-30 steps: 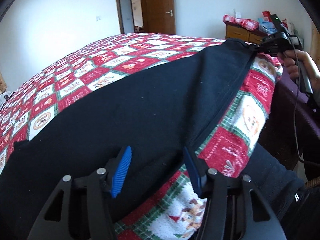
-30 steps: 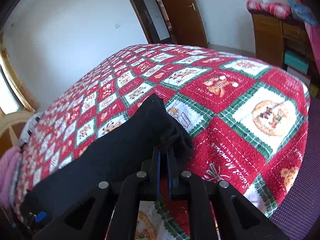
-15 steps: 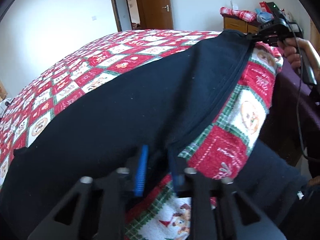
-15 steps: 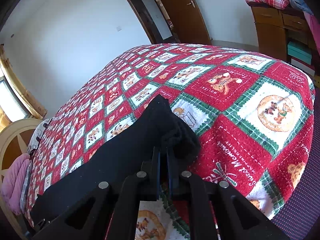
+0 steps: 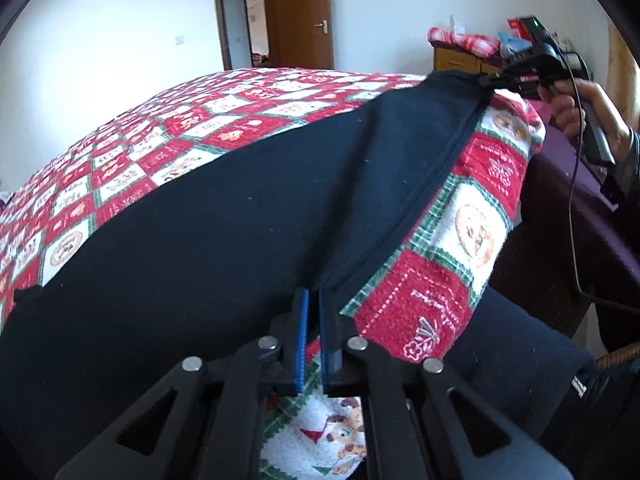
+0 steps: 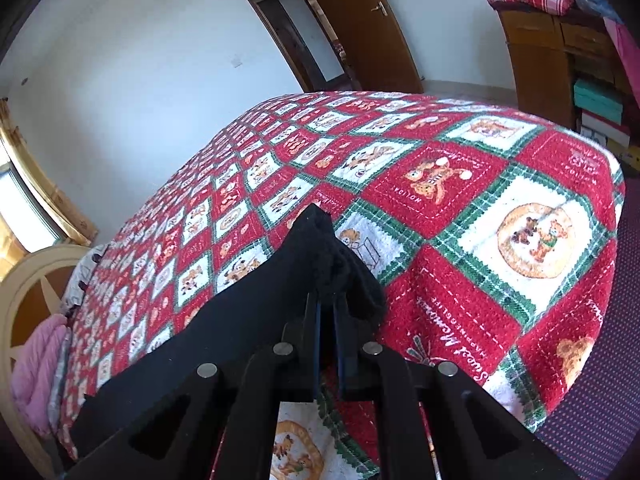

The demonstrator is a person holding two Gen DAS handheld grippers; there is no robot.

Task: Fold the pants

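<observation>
the black pants (image 5: 208, 240) lay spread along the near edge of the bed (image 5: 280, 92), soft and limp, likely light but floppy, so they would sag between holds and were best taken at the hemmed edge. the left gripper (image 5: 312, 304) was pinched together on that edge at six o'clock; the right gripper (image 6: 326, 304) was clamped on a bunched corner, seen at two o'clock from the left wrist. the checked red blanket (image 6: 480, 240) looked grippy, fleecy. a wooden door (image 5: 304, 20) stood at twelve, a dresser (image 6: 536, 60) at two.
</observation>
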